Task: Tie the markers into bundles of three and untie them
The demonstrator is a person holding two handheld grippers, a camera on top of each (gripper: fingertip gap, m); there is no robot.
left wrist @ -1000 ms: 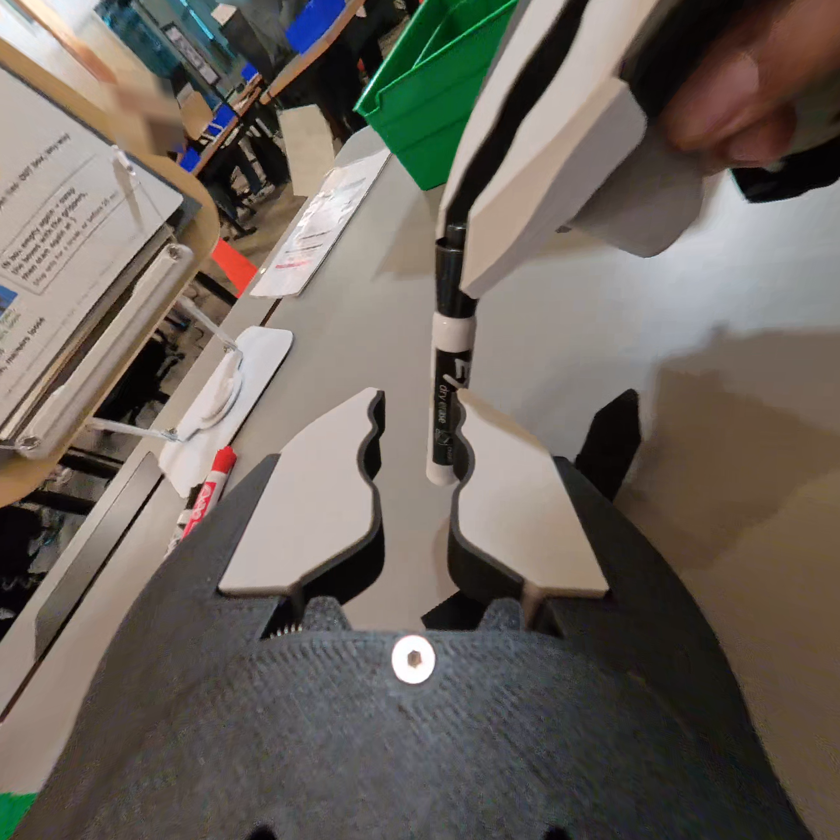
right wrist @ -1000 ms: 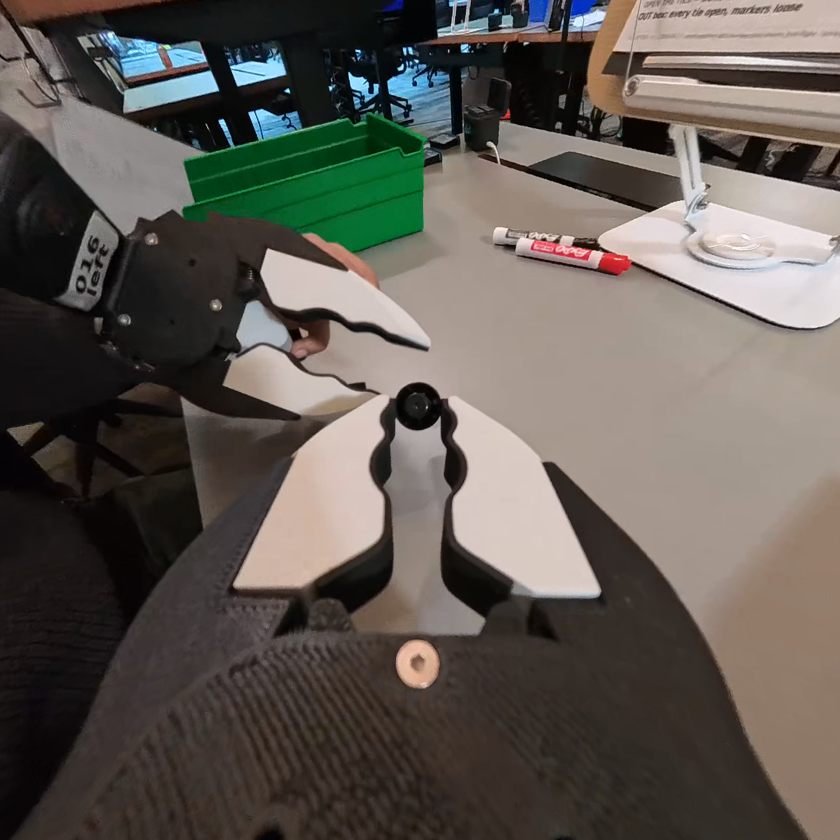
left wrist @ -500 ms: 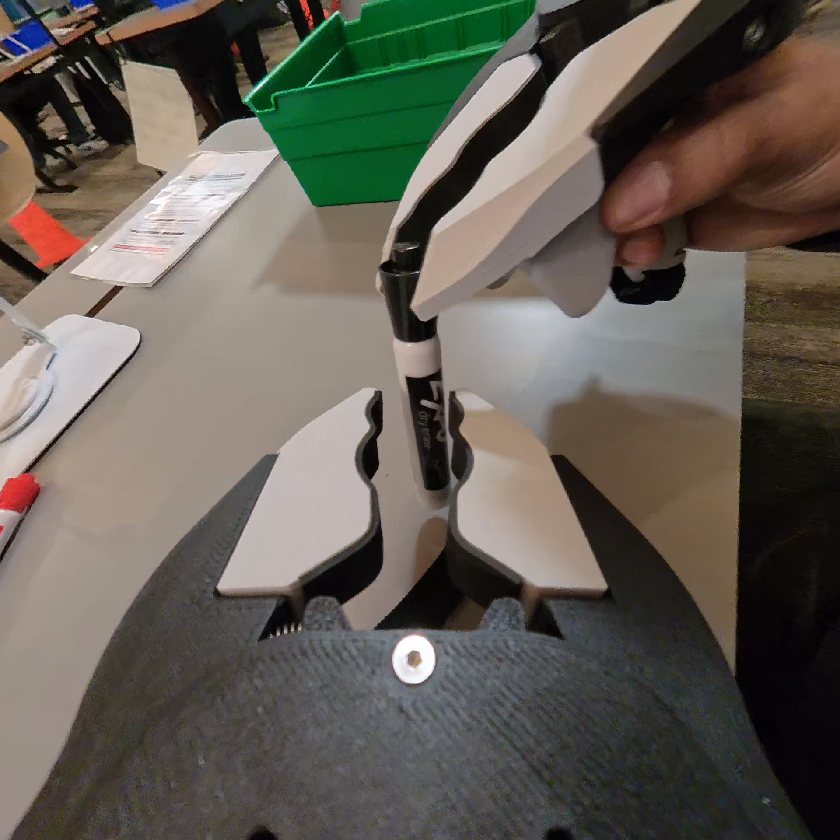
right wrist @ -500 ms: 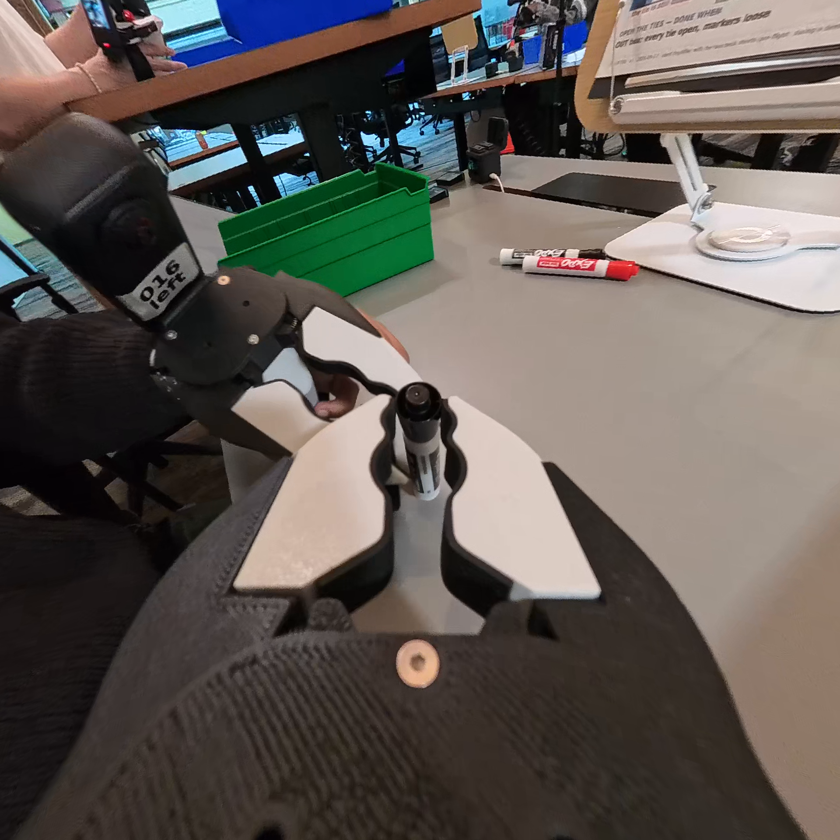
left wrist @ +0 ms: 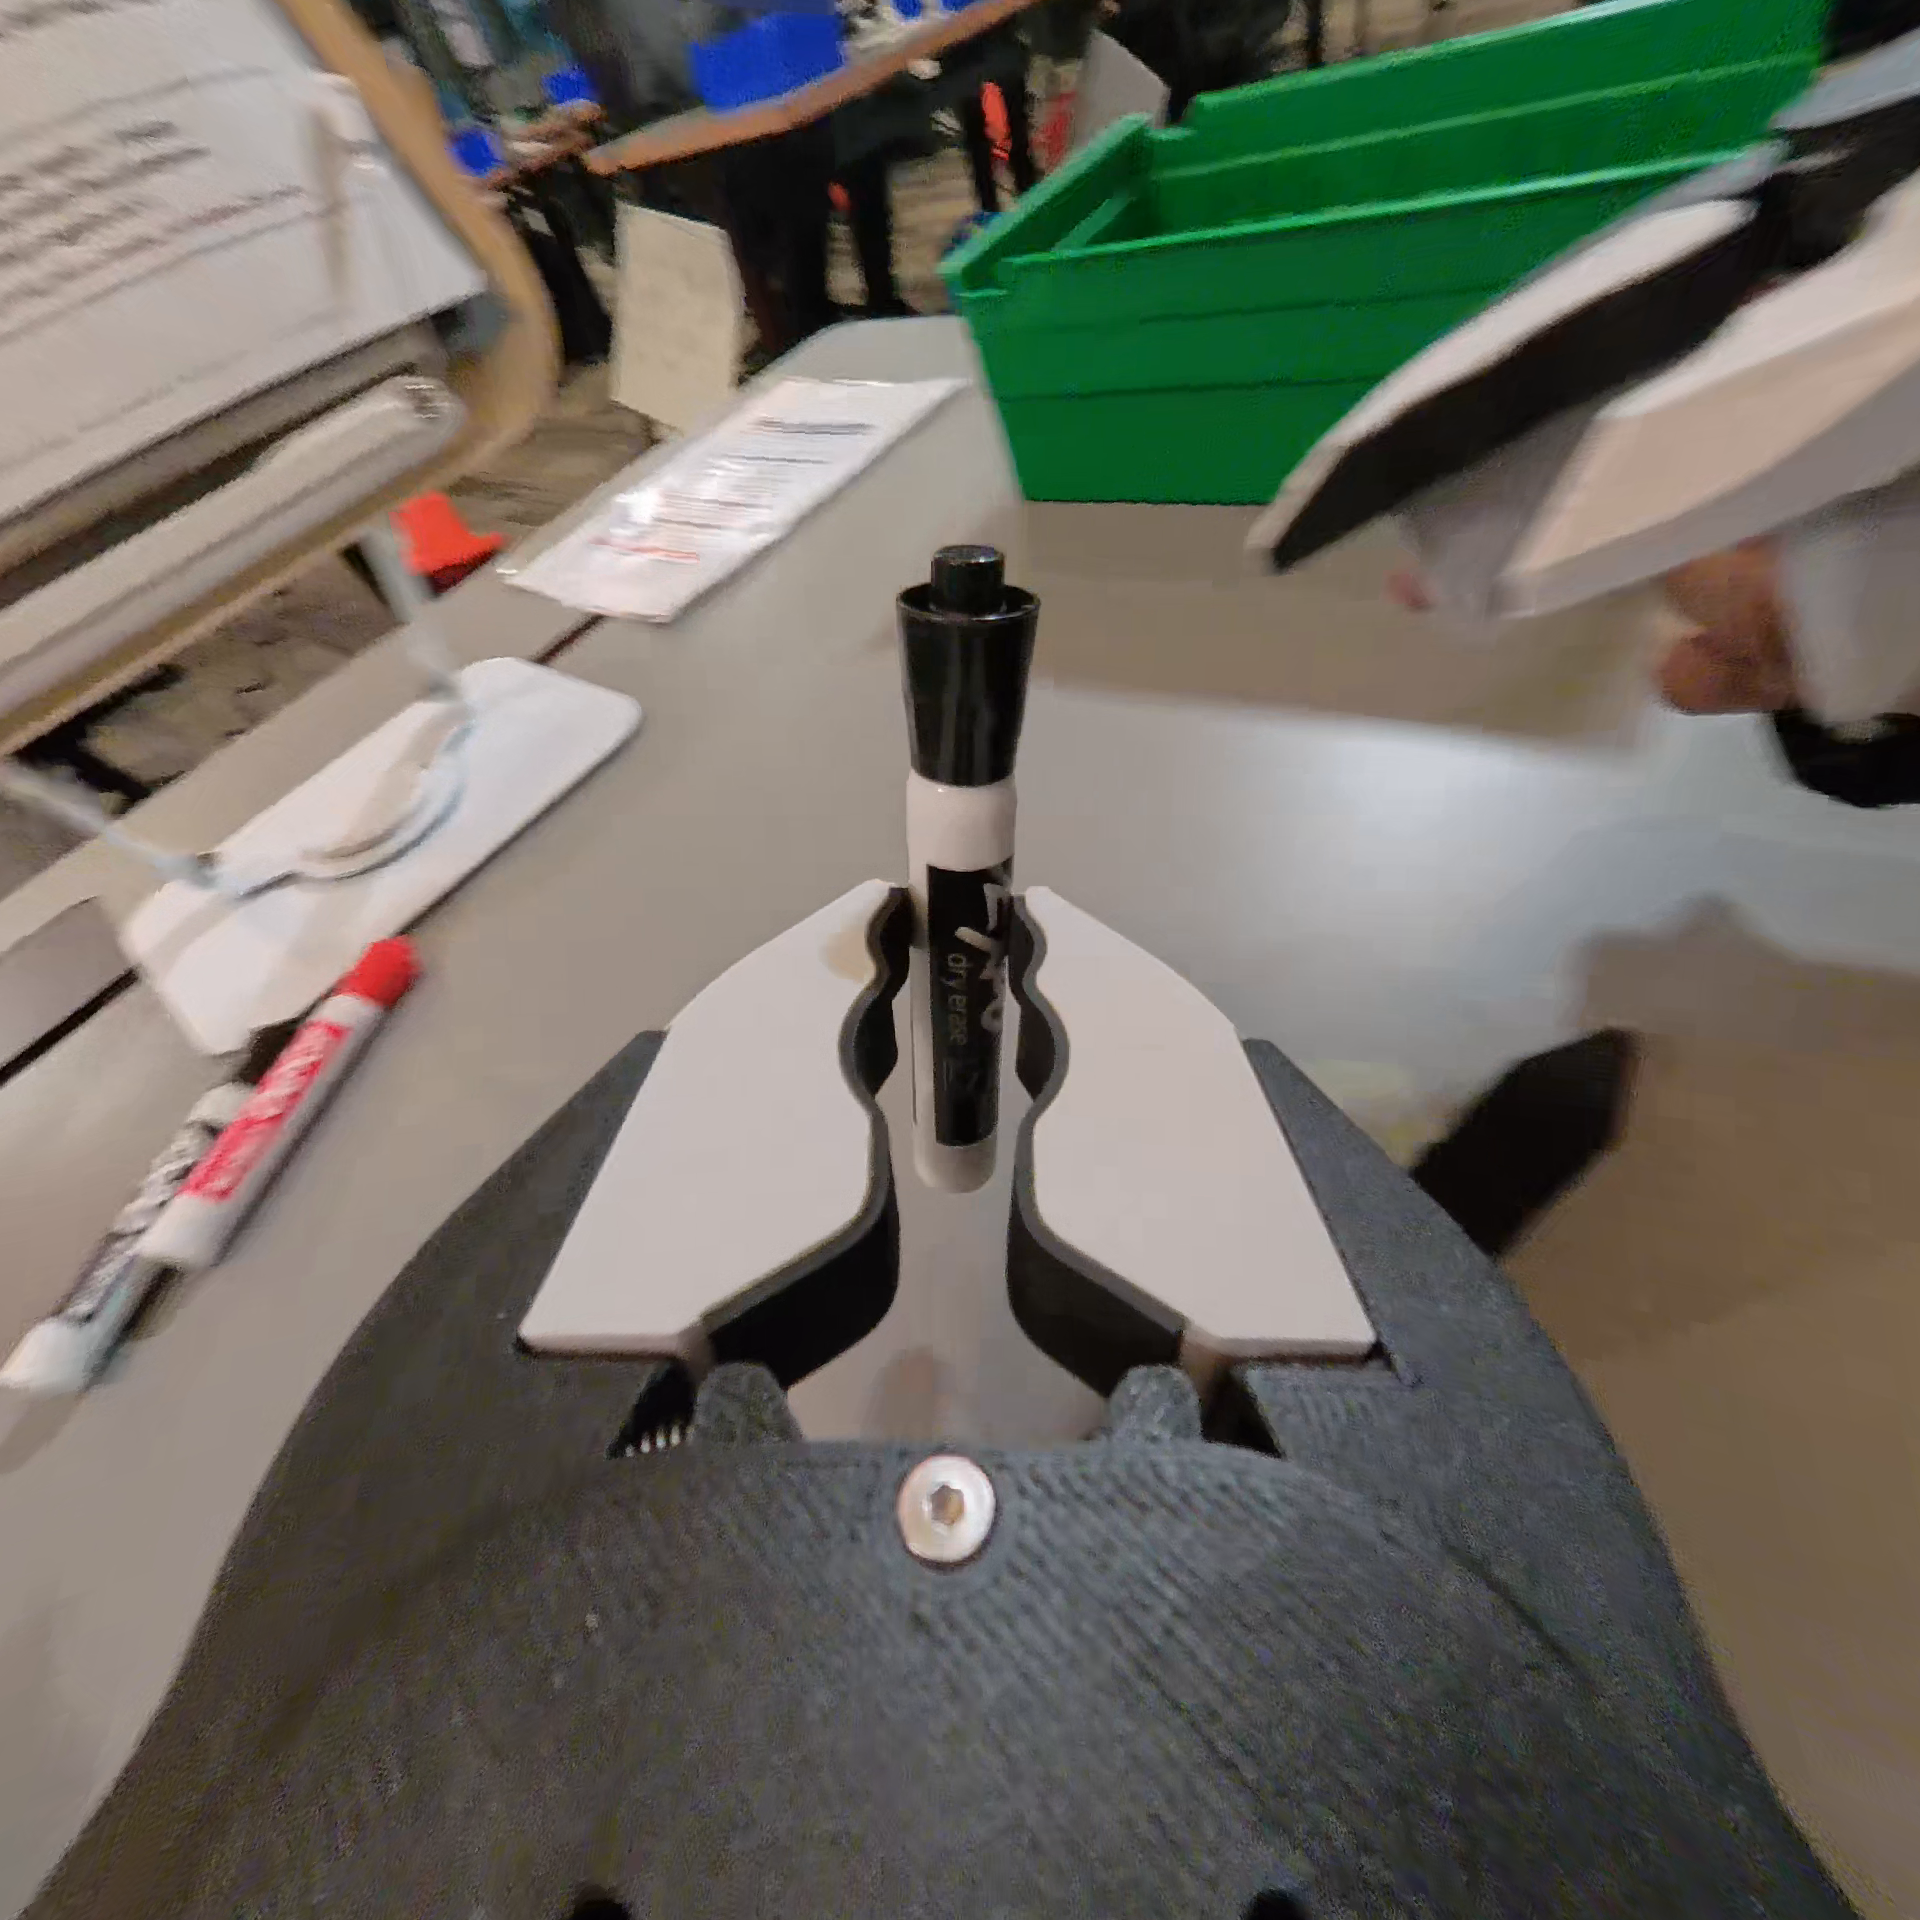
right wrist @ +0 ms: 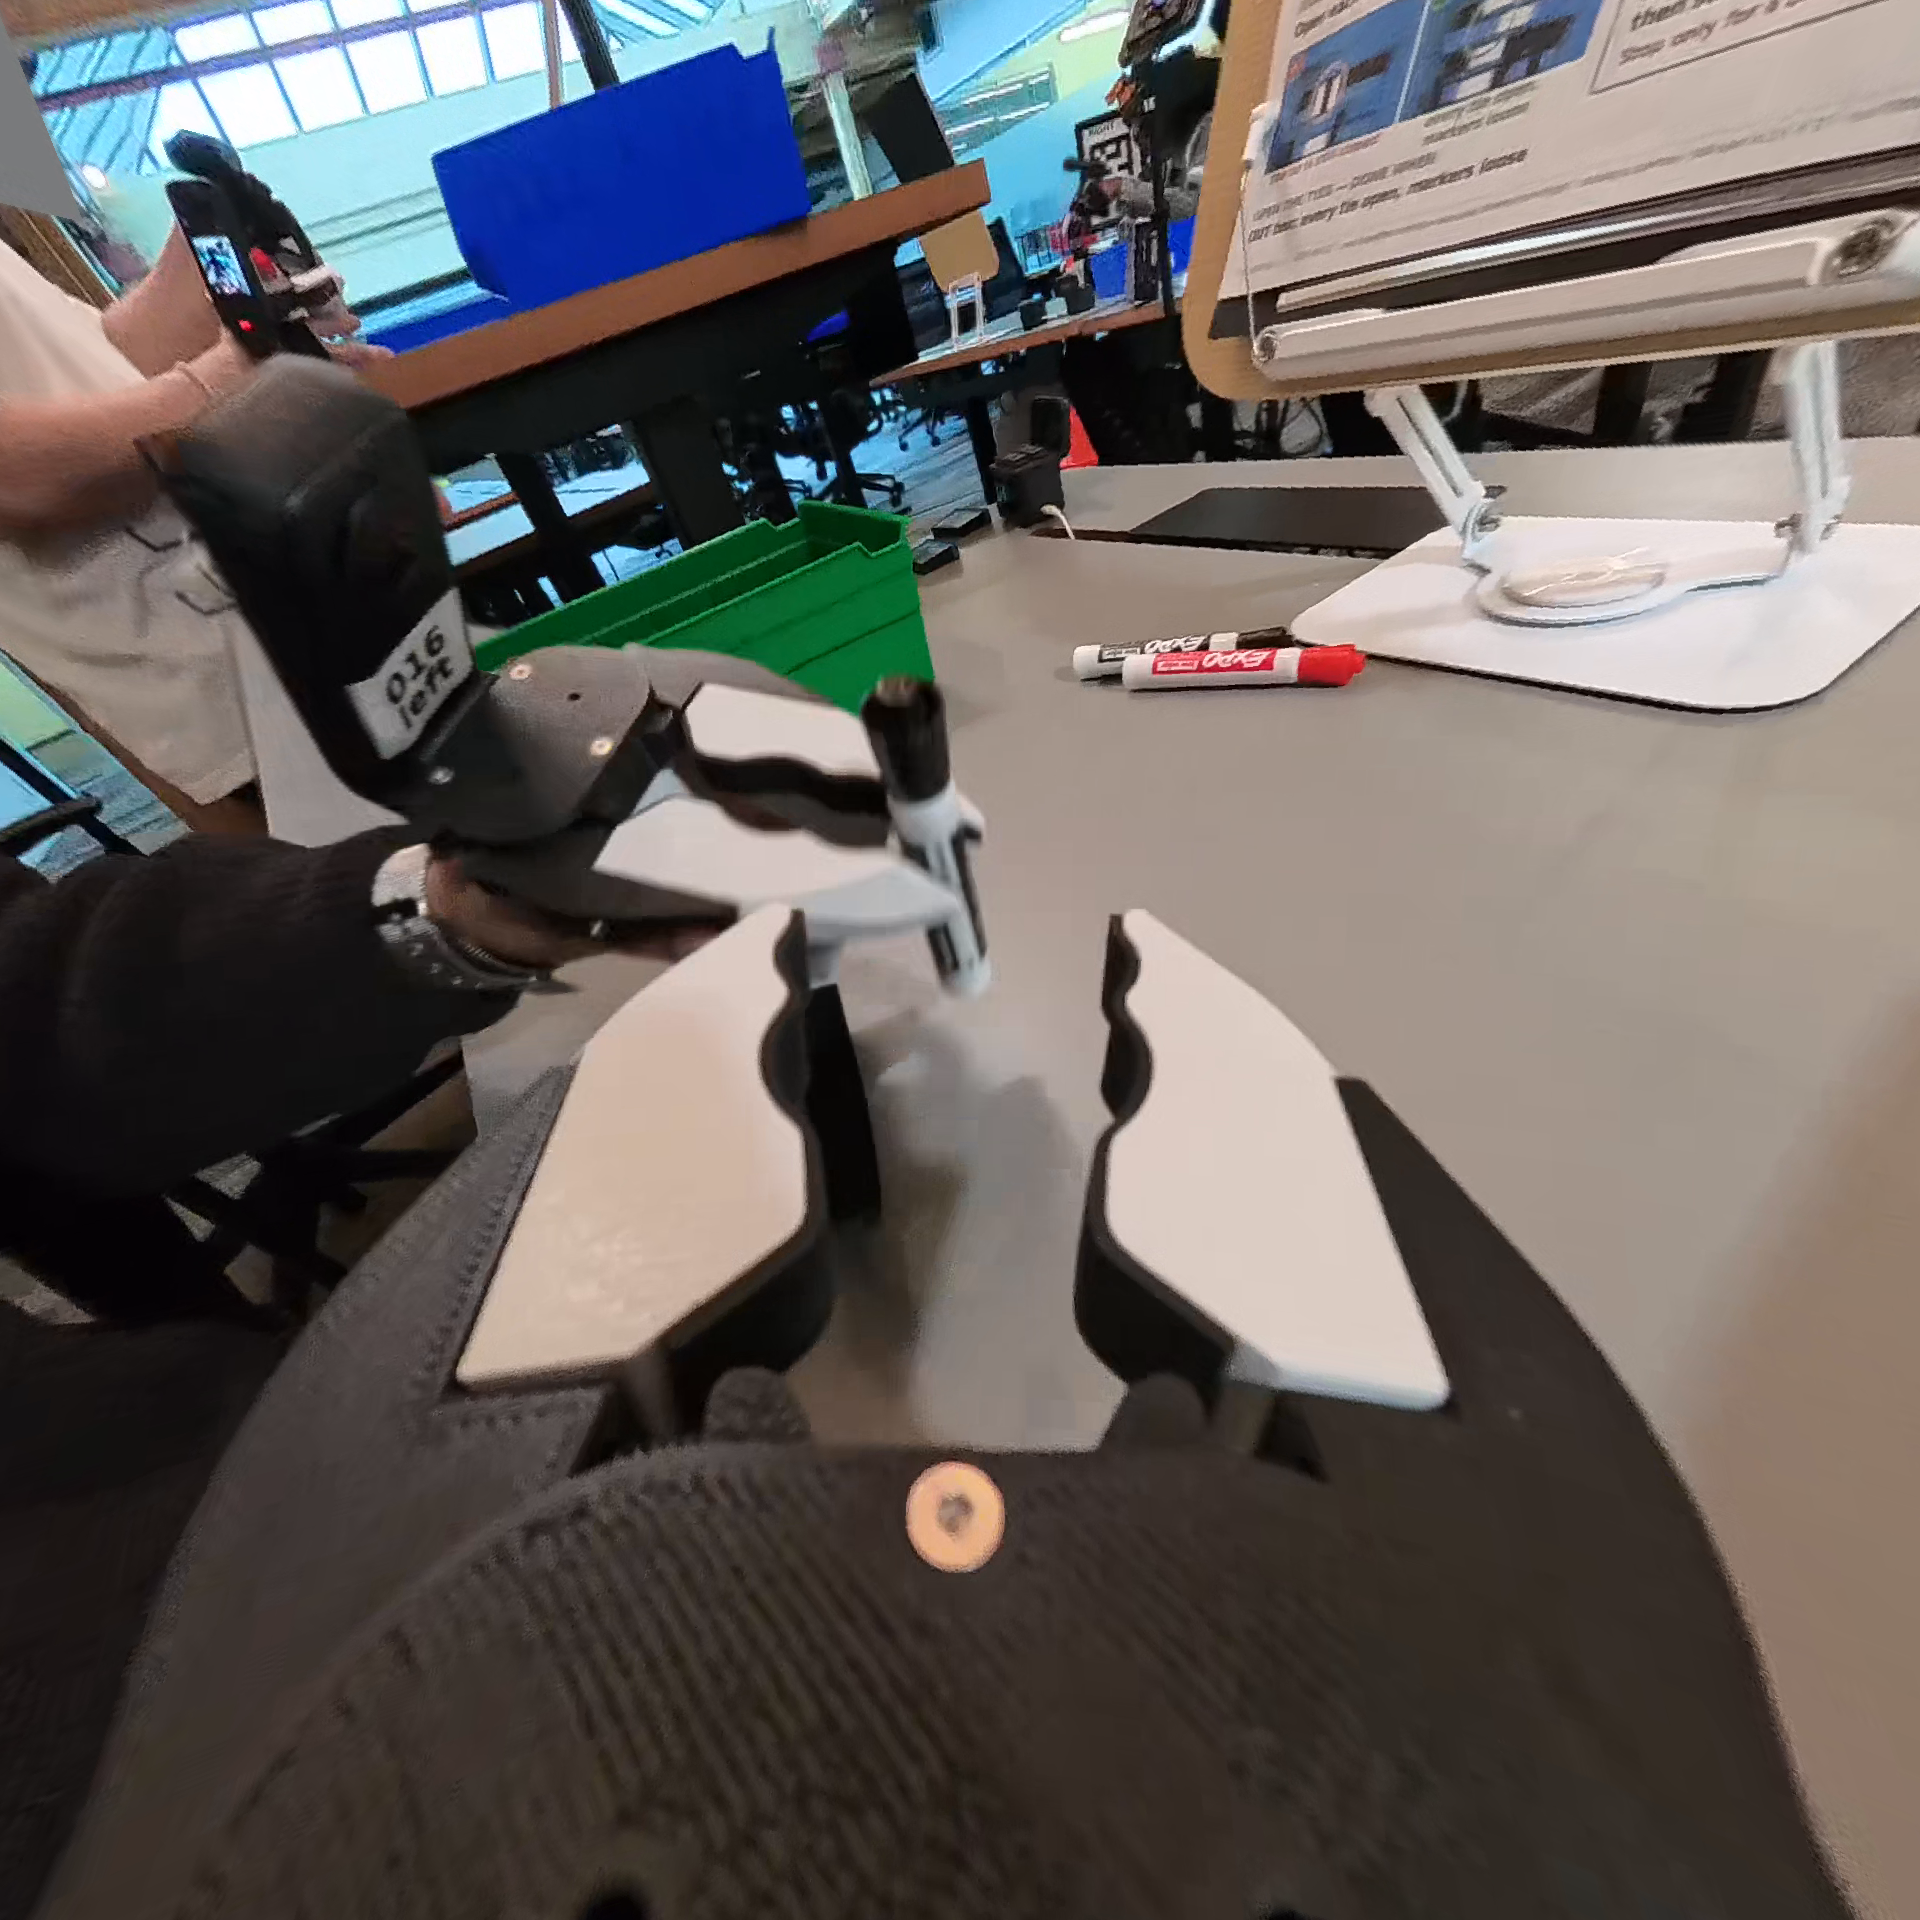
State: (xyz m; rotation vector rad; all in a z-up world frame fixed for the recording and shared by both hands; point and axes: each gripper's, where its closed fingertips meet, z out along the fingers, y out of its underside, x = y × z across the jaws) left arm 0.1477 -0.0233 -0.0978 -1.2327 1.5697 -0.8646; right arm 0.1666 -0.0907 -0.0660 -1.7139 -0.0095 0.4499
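Gathering markers: left claw [left wrist: 961, 935] clamped on the black marker [left wrist: 961, 894].
Right claw [right wrist: 951, 971] apart, empty; next, join it with the two markers [right wrist: 1221, 662] lying far right on the surface [right wrist: 1455, 935].

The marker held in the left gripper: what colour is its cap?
Black, on the white-barrelled dry-erase marker; the left wrist view shows it best.

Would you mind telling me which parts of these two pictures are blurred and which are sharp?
Left wrist view: the black marker is sharp; the right gripper, red marker and green bin smear. Right wrist view: the black marker is streaked; the table looks crisp.
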